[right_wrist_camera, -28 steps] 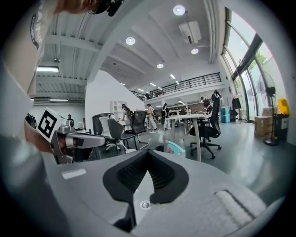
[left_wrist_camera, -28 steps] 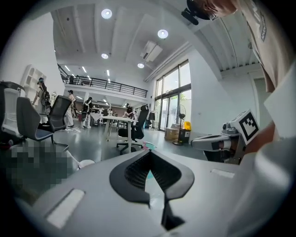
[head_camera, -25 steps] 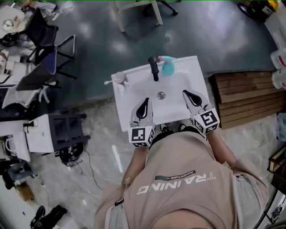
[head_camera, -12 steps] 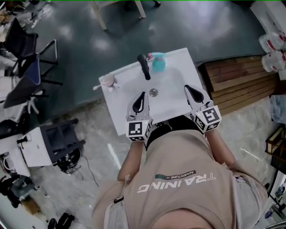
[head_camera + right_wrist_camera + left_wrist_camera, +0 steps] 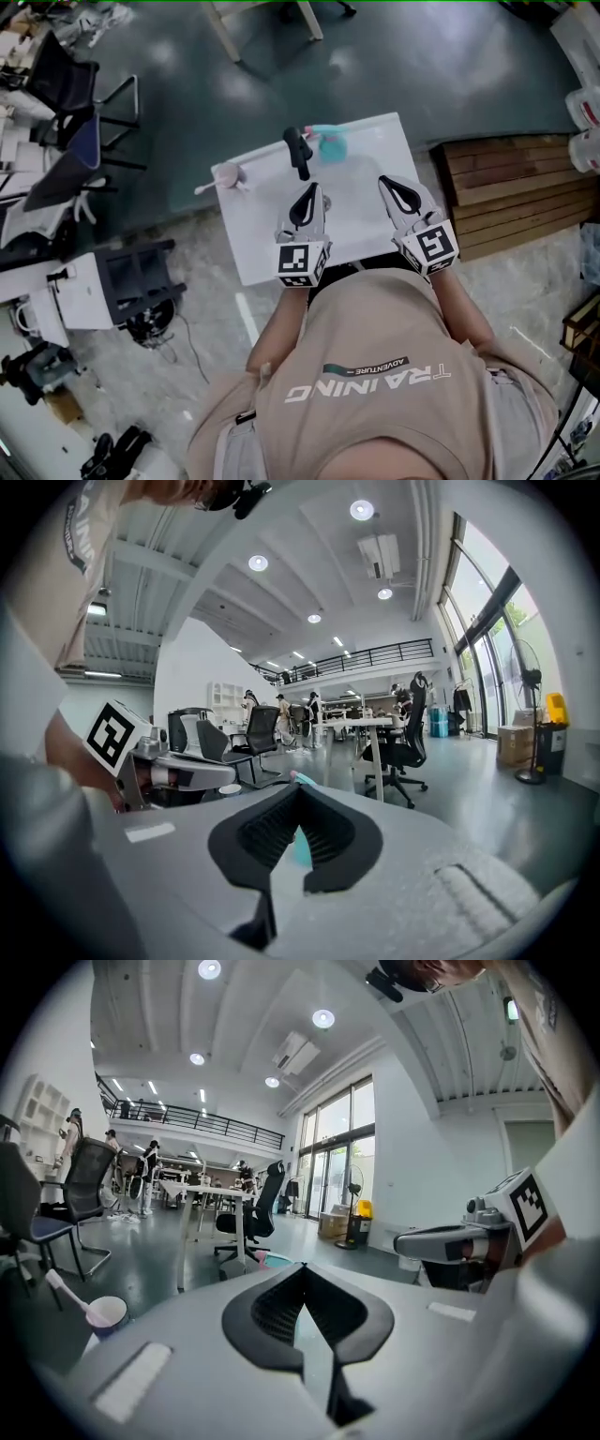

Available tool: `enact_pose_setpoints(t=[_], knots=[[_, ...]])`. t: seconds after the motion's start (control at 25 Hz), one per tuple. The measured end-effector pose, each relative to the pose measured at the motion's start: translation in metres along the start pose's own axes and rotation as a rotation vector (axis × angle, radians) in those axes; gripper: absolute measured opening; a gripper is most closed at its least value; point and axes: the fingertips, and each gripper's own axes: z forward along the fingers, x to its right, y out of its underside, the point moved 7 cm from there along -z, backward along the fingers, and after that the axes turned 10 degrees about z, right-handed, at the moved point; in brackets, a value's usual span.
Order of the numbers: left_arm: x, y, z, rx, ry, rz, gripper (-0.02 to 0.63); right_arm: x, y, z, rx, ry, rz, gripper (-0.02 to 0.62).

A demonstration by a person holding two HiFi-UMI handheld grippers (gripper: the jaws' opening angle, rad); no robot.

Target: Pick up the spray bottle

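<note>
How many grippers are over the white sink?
2. The left gripper is over the sink's middle, near the black faucet; the right gripper is over its right side. None look hidden.

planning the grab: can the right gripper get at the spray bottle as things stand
Probably yes. The bottle stands at the sink's far edge, ahead and left of the right gripper, with bare sink between. The faucet is on the bottle's other side. The fingers are shut, so they must open first.
</note>
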Motion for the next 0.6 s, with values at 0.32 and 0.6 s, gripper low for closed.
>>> enact_pose_setpoints(t=[0.32,0.6], knots=[[0.015,-0.001,0.052,-0.047,-0.081,-0.016,0.029,0.044,-0.001,0.005,-0.009,-0.080,-0.020,0.002],[0.013,0.016,0.095,-0.139,-0.152,-0.077,0.100,0.075,-0.005,0.013,-0.041,-0.122,-0.020,0.002]])
